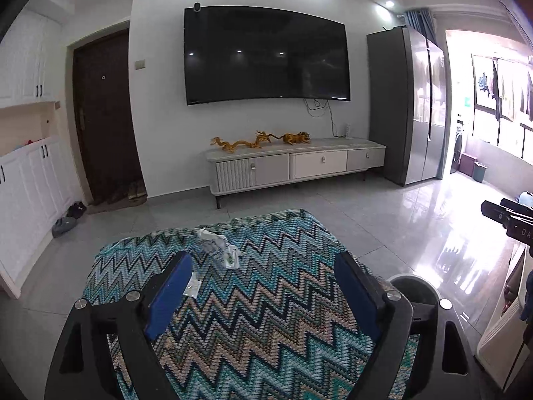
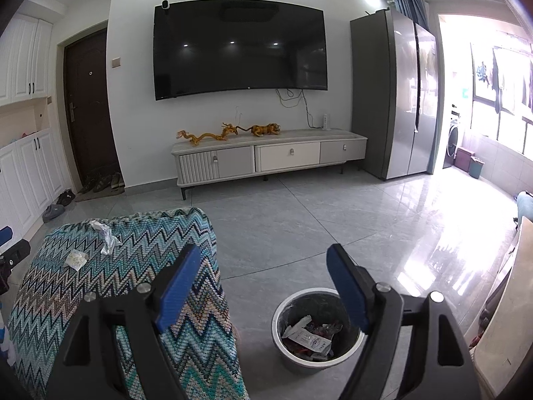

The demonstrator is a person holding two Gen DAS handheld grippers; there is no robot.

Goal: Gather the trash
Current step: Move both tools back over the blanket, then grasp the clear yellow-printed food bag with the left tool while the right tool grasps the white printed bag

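A living room with a grey tile floor [image 2: 299,226] lies ahead, with a dark TV [image 2: 240,46] on the far wall. In front, a zigzag cloth [image 1: 253,306] covers a surface, and what is under the cloth cannot be seen.

The left claw [image 1: 263,296] hangs over the cloth, jaws wide apart and holding nothing. Its left finger hides part of a small flat packet [image 1: 193,286] lying near the cloth's left edge. A crumpled wrapper [image 1: 218,246] lies near the far edge; its print is too blurred to read.

The right claw [image 2: 263,293] is spread open and empty, above the cloth's right edge and the floor beside it. On the floor just right of the surface stands a bin [image 2: 286,343], its right rim hidden by the claw's right finger. Inside are a white printed packet [image 2: 308,338] and dark reddish scraps that are hard to make out.
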